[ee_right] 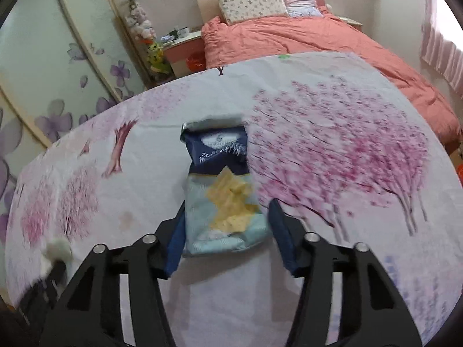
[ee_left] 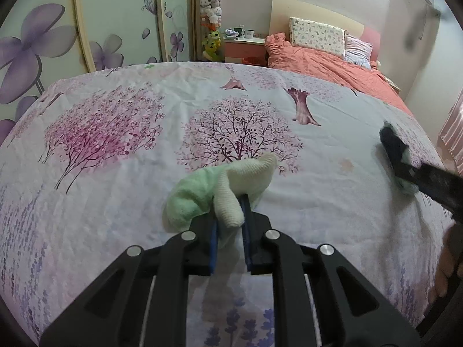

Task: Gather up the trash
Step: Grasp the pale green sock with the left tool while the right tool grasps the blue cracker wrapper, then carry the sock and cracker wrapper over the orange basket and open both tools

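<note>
My left gripper (ee_left: 230,217) is shut on a pale green and cream cloth (ee_left: 220,185), which droops onto the flowered tablecloth (ee_left: 115,133). My right gripper (ee_right: 225,217) is open, its jaws on either side of the lower end of a snack bag (ee_right: 221,190), dark blue above and light blue below with yellow crackers printed on it. The bag lies flat on the tablecloth (ee_right: 332,144). In the left wrist view the right gripper (ee_left: 405,167) shows blurred at the right edge, over the bag. In the right wrist view the left gripper (ee_right: 55,260) with the cloth shows at the lower left.
Beyond the table stands a bed with an orange cover (ee_right: 303,37) and pillows (ee_left: 318,36). A pink bedside cabinet (ee_left: 244,49) carries mugs. A clear tube of plush toys (ee_left: 211,17) stands by the flowered wardrobe doors (ee_left: 43,43).
</note>
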The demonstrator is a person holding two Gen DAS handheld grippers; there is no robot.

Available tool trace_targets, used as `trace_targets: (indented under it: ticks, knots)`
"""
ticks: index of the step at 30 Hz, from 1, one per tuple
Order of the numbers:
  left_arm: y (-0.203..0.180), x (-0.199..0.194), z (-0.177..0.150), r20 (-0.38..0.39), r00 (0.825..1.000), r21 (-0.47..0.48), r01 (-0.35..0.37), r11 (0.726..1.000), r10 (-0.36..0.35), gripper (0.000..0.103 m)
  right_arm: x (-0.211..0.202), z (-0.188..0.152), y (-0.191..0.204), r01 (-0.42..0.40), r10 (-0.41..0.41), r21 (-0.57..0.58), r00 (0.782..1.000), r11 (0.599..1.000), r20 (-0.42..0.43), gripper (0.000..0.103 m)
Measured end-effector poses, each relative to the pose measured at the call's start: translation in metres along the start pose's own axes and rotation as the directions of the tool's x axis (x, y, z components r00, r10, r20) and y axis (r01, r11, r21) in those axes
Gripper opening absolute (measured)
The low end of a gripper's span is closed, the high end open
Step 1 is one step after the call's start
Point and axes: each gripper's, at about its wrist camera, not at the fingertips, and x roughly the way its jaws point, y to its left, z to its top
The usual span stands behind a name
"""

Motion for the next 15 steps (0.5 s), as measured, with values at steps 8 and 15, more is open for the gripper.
trace_targets:
  ticks: [8, 15]
  knots:
    - [0.001, -0.001, -0.001, 0.0, 1.0, -0.001, 0.002, 1.0, -0.002, 0.015, -0.022, -0.026, -0.029, 0.043, -0.039, -0.103, 0.998, 0.994, 0.041, 0.051]
    - [0.001, -0.001, -0.001, 0.0, 1.0, -0.002, 0.001, 1.0, -0.001, 0.016, -0.02, -0.023, -0.022, 0.071, -0.064, -0.138, 0.997, 0.988, 0.051, 0.052]
